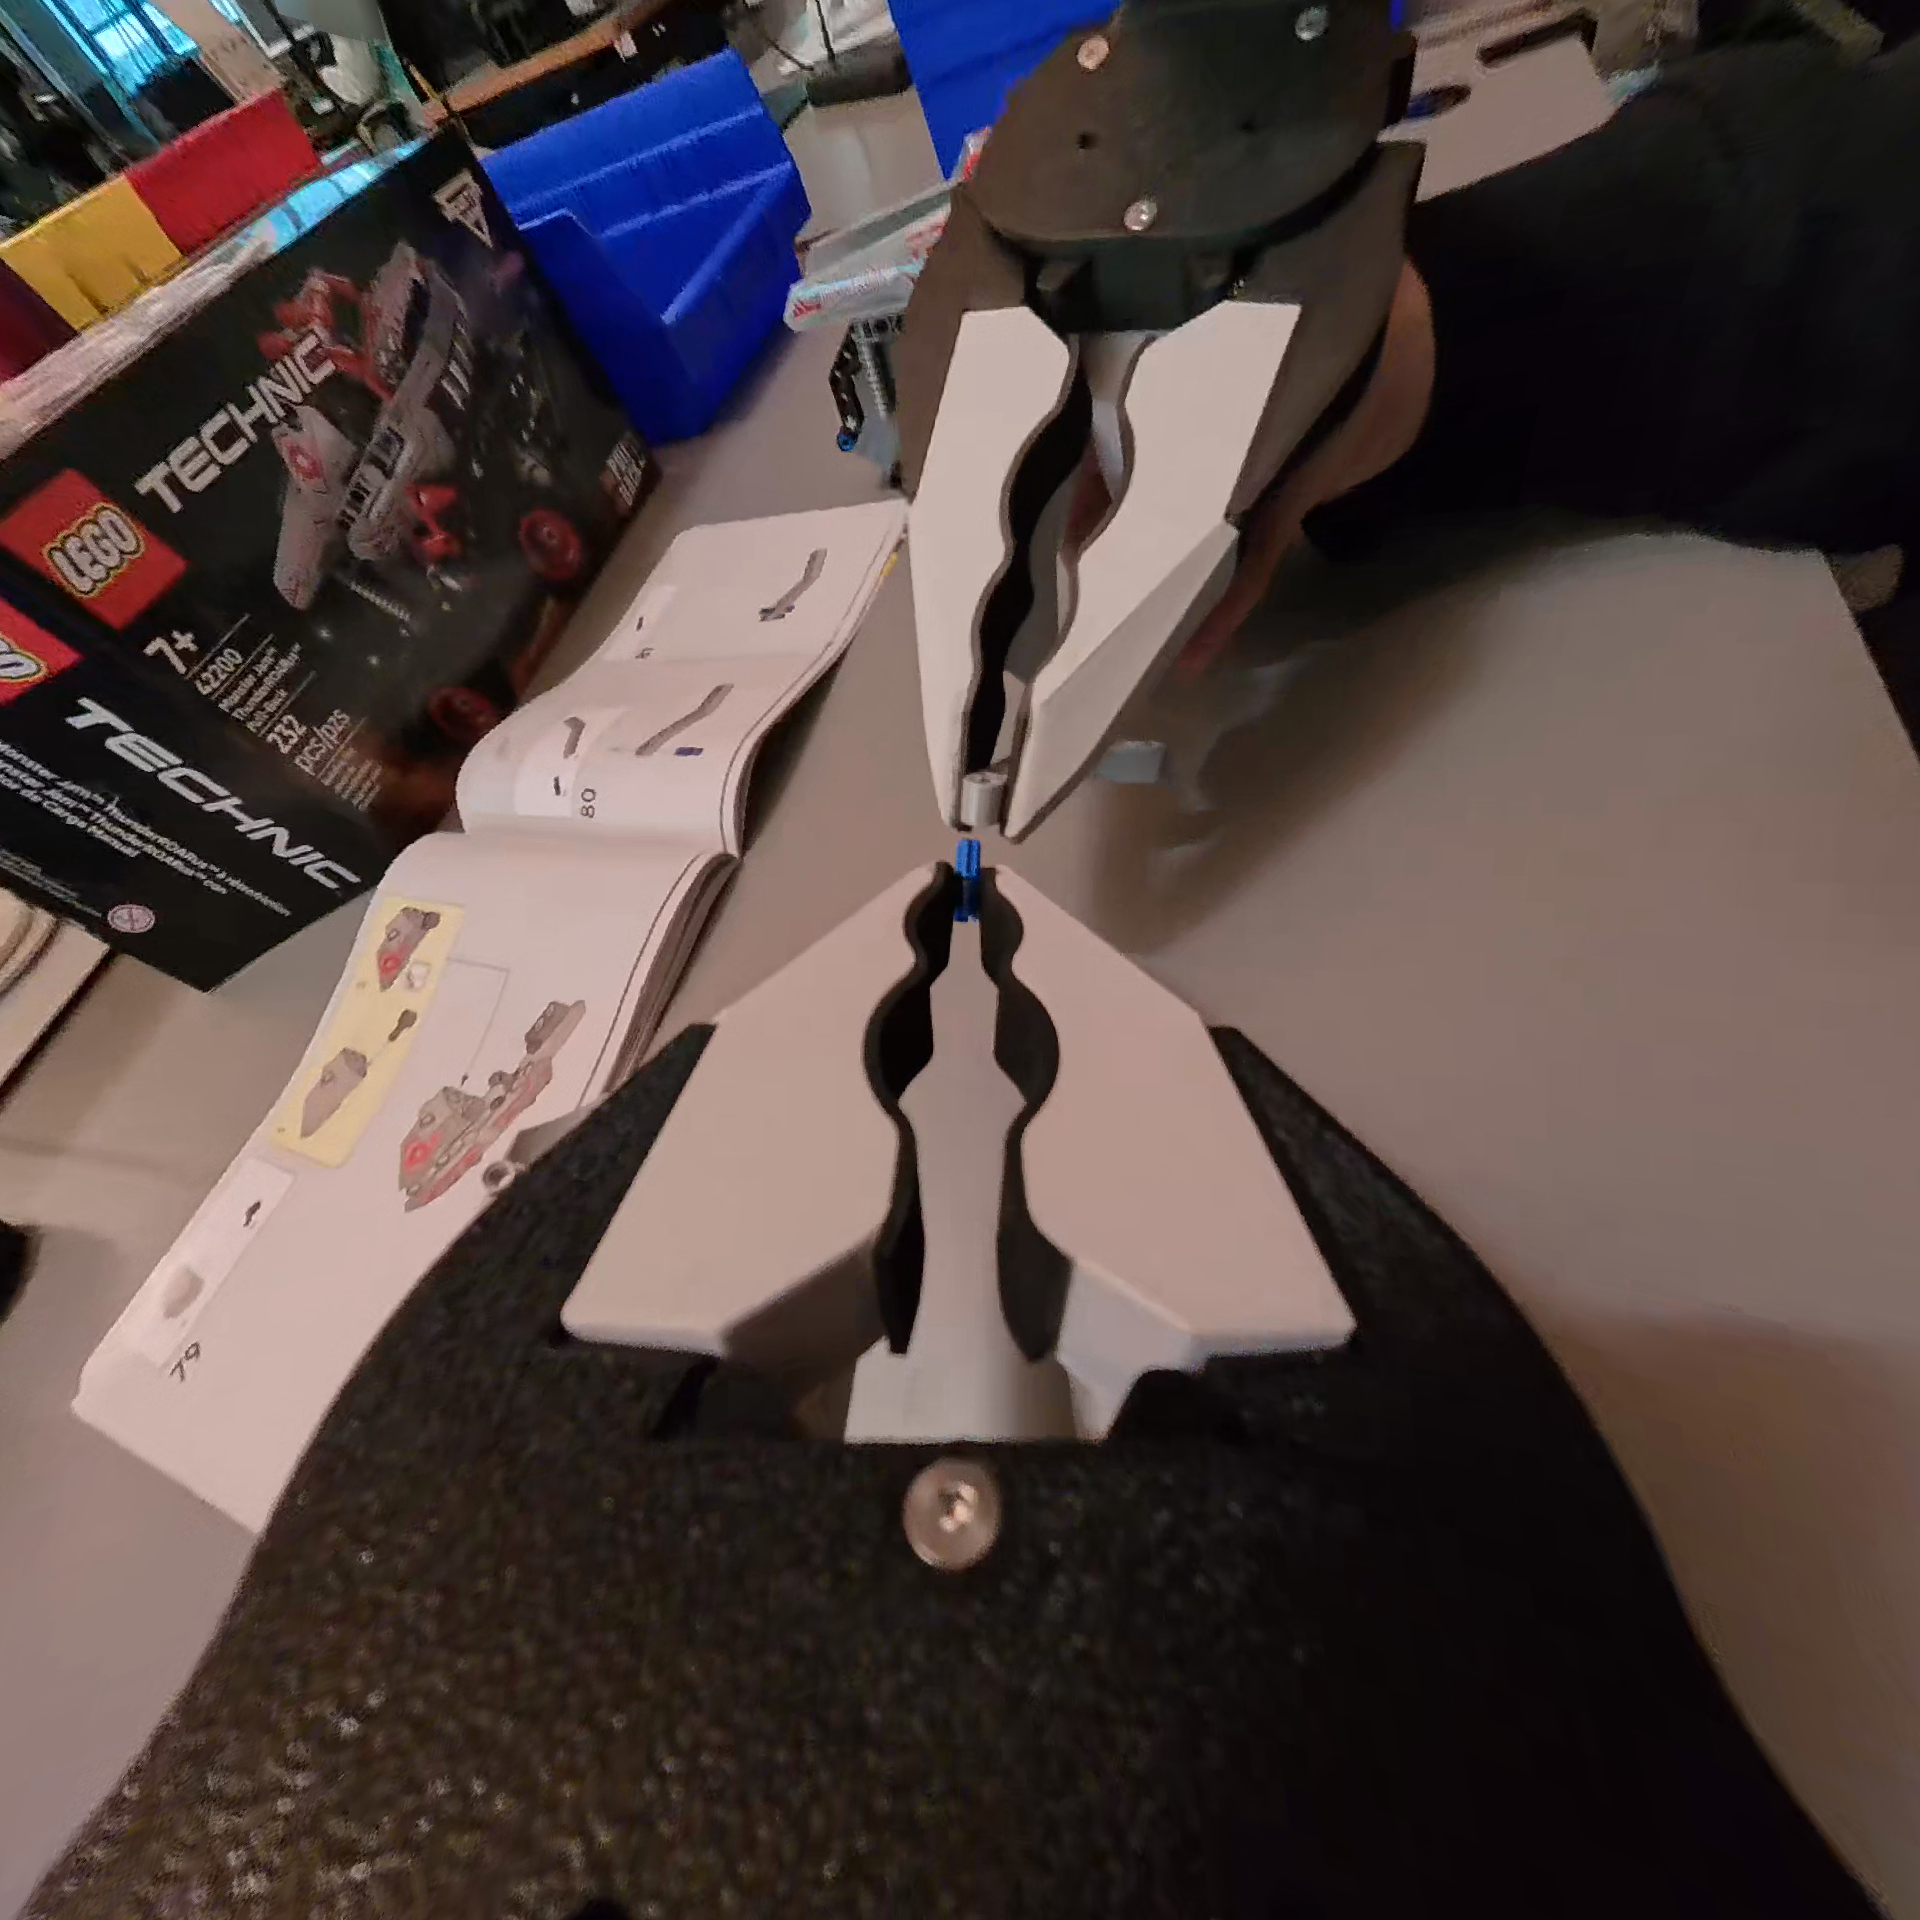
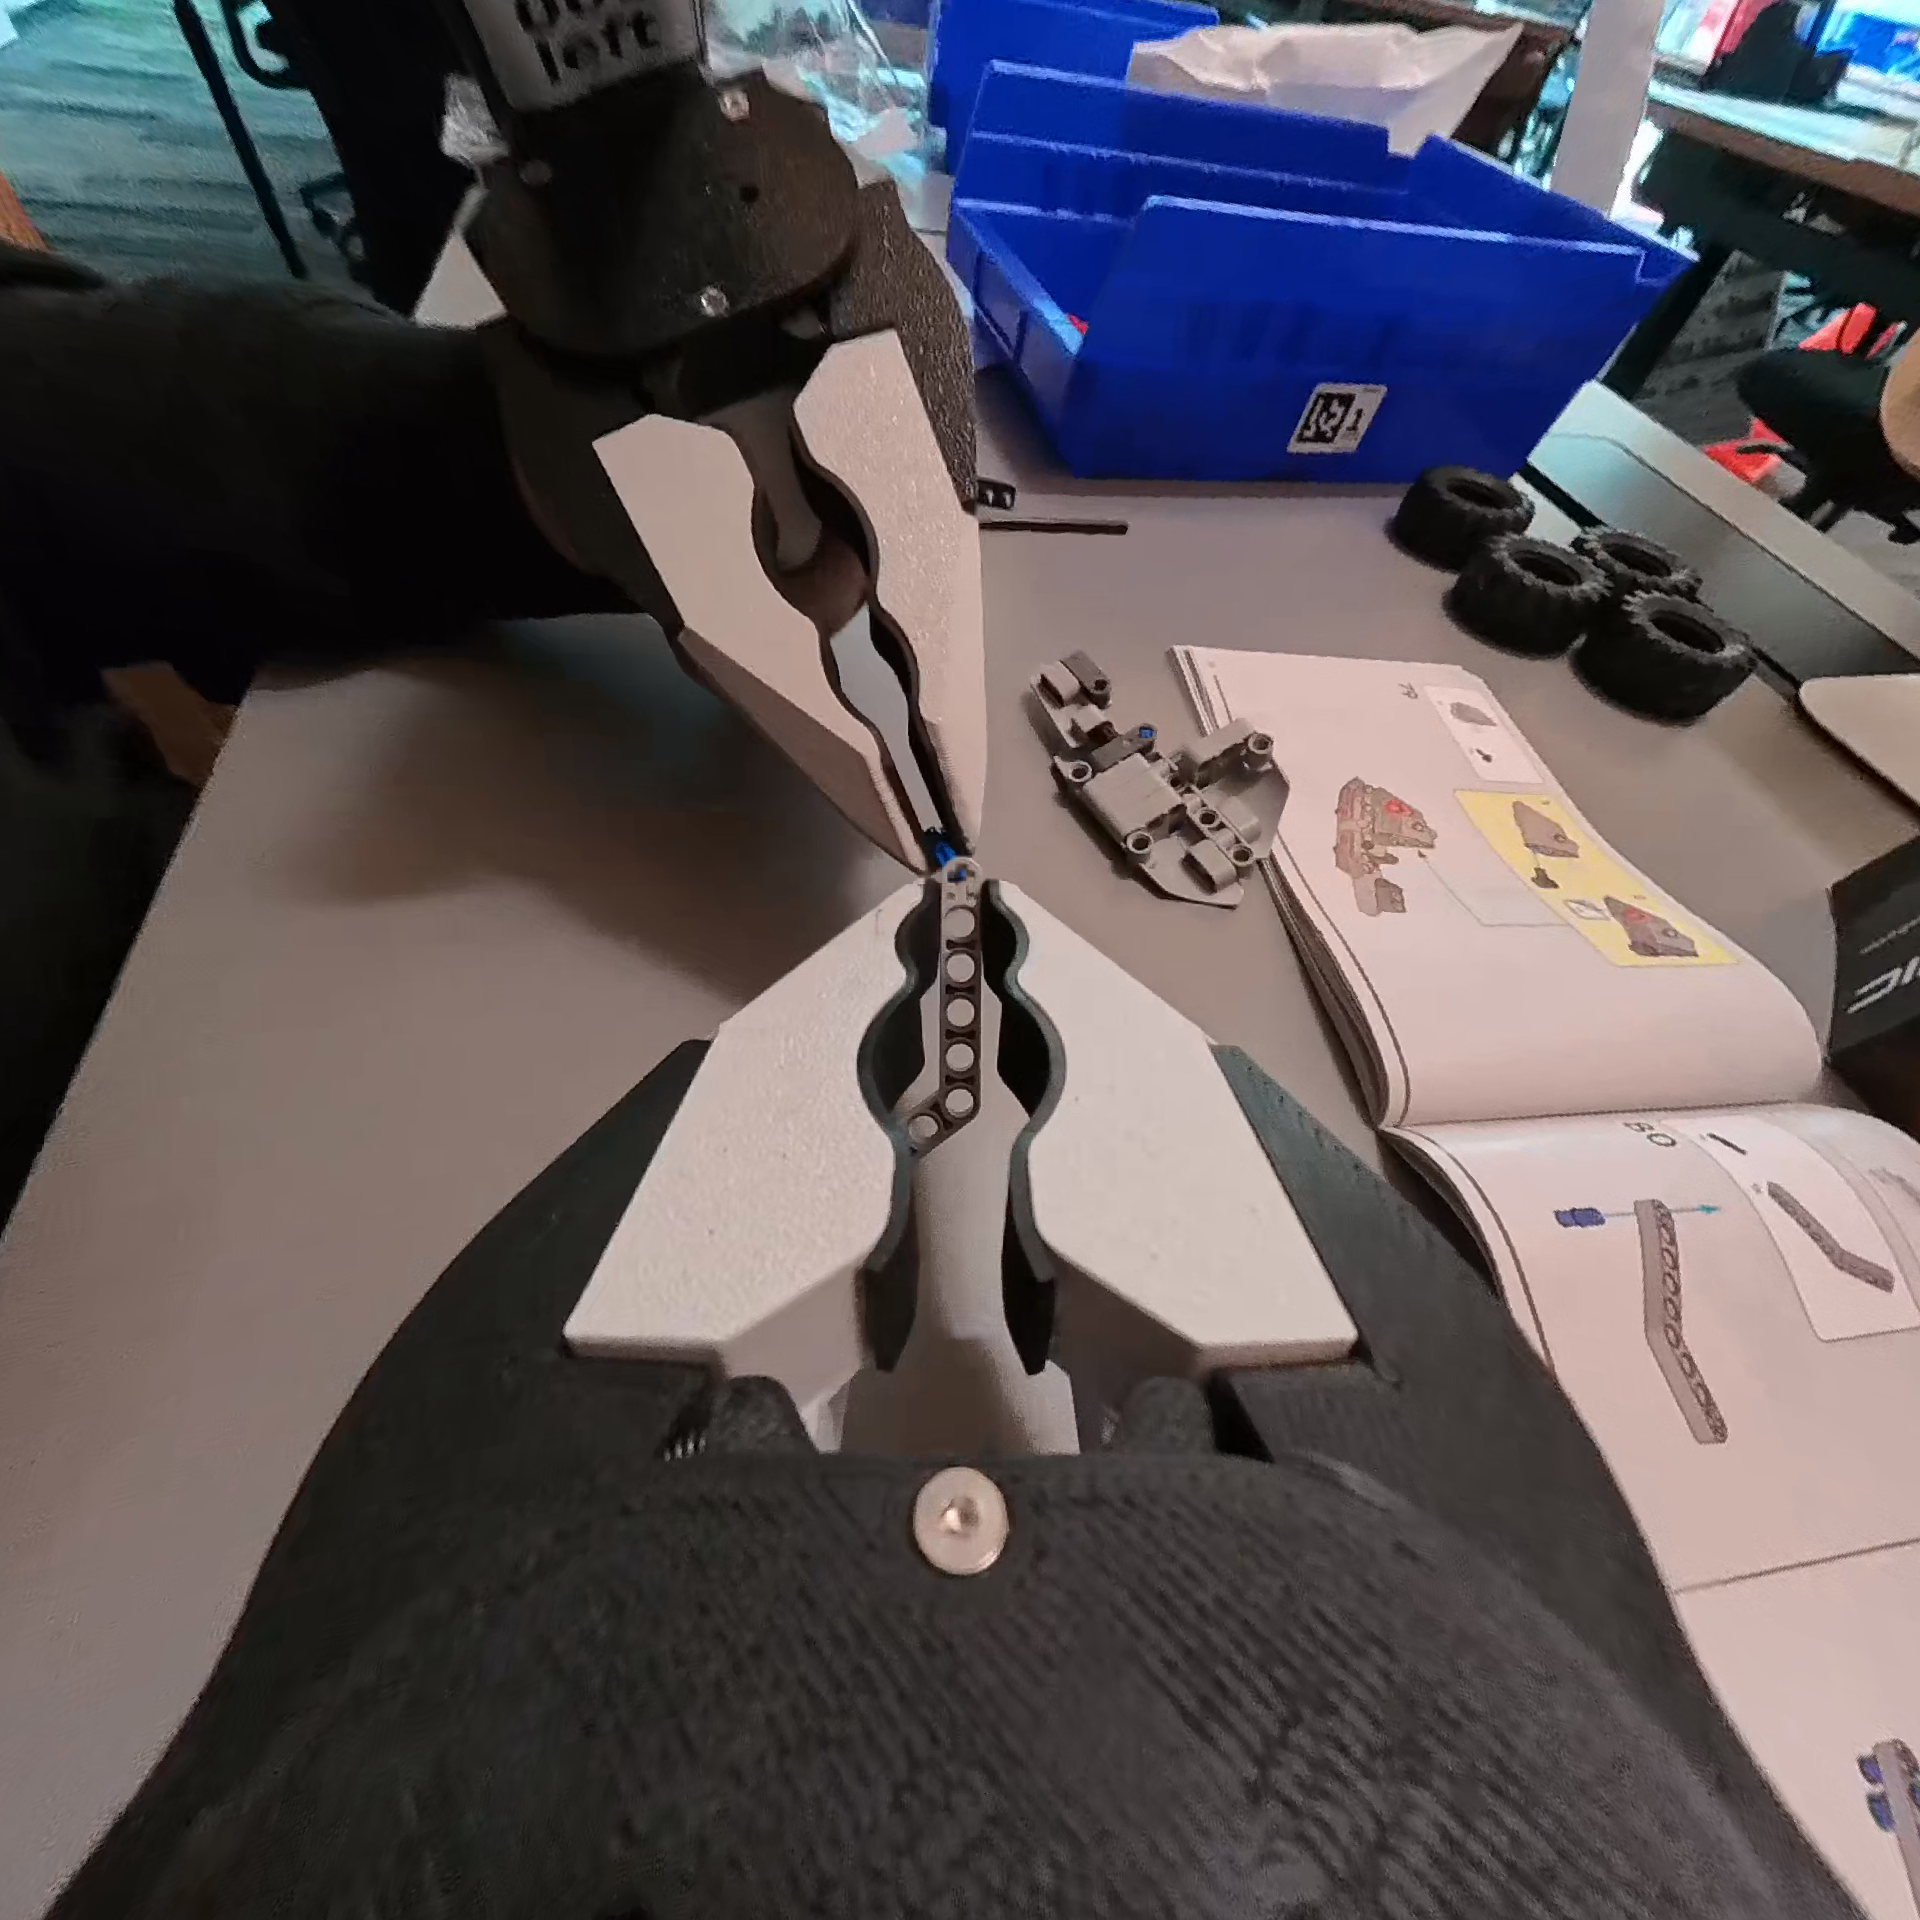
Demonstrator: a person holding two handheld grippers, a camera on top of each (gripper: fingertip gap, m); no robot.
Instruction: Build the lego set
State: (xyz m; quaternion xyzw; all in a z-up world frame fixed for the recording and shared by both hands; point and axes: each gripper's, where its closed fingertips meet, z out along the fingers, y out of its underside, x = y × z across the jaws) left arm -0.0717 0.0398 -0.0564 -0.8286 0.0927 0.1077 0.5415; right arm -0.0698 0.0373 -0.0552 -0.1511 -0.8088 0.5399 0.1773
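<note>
My left gripper (image 1: 966,891) is shut on a small blue pin (image 1: 967,878) that sticks out past its tips. My right gripper (image 2: 961,883) is shut on a grey angled beam with holes (image 2: 956,1013), held lengthwise between the jaws. The two grippers face each other tip to tip above the table. In the left wrist view the right gripper (image 1: 982,821) shows the beam's end (image 1: 981,798) just beyond the pin. In the right wrist view the left gripper (image 2: 940,847) holds the pin (image 2: 940,852) right against the beam's tip.
A grey partly built assembly (image 2: 1158,795) lies on the grey table (image 2: 468,935) beside the open instruction booklet (image 2: 1507,935). Several black tyres (image 2: 1590,603) and blue bins (image 2: 1278,301) stand behind. The set's box (image 1: 281,540) stands at the left, next to the booklet (image 1: 582,852). My left and right fingertips are right by each other.
</note>
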